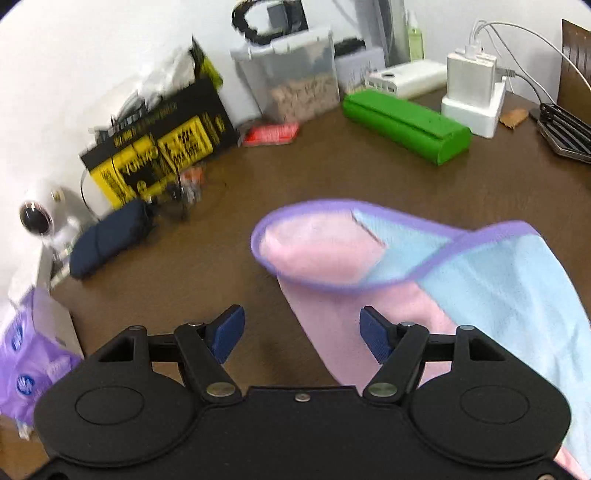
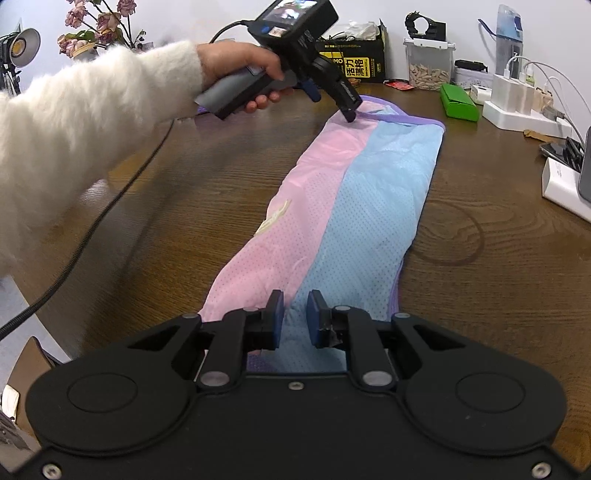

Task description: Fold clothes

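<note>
The garment (image 2: 343, 206) lay lengthwise on the wooden table (image 2: 207, 192), running from the right gripper (image 2: 295, 317) at its near end to the left gripper (image 2: 349, 116) at its far end. A cable (image 2: 110, 206) crossed the table to the garment's left. Along the table's far edge, against the wall, stood a carton (image 2: 360, 61), with a lidded container (image 2: 428, 62) to its right. A long case (image 2: 458, 101) lay before and to the right of that container, and a charger block (image 2: 513, 96) stood further right. Flowers (image 2: 99, 26) stood at the far left, behind the person's sleeve (image 2: 85, 107).
</note>
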A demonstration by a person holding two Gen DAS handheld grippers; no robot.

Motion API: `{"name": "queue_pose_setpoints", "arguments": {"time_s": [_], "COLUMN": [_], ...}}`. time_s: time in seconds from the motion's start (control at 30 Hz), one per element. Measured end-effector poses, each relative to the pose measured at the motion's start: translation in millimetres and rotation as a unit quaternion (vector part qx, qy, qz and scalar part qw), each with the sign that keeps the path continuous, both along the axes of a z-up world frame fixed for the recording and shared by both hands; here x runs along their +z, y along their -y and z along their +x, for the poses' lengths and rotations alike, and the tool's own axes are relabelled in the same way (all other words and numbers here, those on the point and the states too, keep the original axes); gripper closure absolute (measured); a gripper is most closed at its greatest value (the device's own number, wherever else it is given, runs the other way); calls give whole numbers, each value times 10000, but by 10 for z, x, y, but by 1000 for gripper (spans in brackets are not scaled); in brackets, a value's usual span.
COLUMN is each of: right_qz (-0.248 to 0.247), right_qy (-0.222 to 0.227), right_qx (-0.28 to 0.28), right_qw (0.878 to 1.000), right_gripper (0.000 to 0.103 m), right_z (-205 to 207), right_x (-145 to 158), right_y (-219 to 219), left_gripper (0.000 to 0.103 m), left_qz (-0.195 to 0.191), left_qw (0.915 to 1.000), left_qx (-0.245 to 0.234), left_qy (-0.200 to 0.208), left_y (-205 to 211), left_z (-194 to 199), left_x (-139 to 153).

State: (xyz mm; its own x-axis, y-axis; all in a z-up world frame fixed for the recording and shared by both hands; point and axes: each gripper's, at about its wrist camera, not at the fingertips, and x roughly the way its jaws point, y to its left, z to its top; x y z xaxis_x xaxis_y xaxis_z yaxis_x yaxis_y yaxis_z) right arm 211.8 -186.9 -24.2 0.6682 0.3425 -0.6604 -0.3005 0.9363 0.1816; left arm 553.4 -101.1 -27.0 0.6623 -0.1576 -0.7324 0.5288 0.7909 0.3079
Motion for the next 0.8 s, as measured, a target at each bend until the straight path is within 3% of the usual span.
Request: {"name": "queue_pose_setpoints", "arguments": {"time_s": [0.13, 0.23, 0.33, 0.37, 0.4, 0.5, 0.6, 0.8], "right_qz": [-12, 35, 37, 37, 39, 47, 7, -73], "right_qy": [0, -24, -14, -8, -5, -9, 4, 6], "right_qx": [27, 24, 35, 34, 35, 48, 92, 164], "right_qw": [10000, 10000, 10000, 10000, 10000, 10000, 10000, 9998], "right_gripper": [85, 85, 85, 85, 85, 85, 85, 85], "right_z": [3, 12, 11, 9, 8, 9, 4, 5], "right_x": [-2, 0, -2, -3, -3, -4, -4, 5], "right_y": [3, 16, 19, 19, 18, 19, 13, -6], "left_gripper": [44, 46, 55, 65, 78, 95, 101, 101], "left_qz": [446, 1035, 1435, 1462, 1470, 1323, 1033, 485], "left_qw": [9963, 9849, 9710, 9700, 9702, 9754, 9834, 9938], "left_qx": [-478, -980, -1411, -1474, -1511, -1467, -1291, -938], "left_qy": [564, 980, 1289, 1261, 1196, 981, 750, 336], "left_y": [96, 199, 304, 326, 342, 365, 369, 401], "left_z": [-68, -158, -206, -190, -163, -18, 181, 569], "left_x": [-50, -116, -193, -207, -217, -186, -103, 46]}}
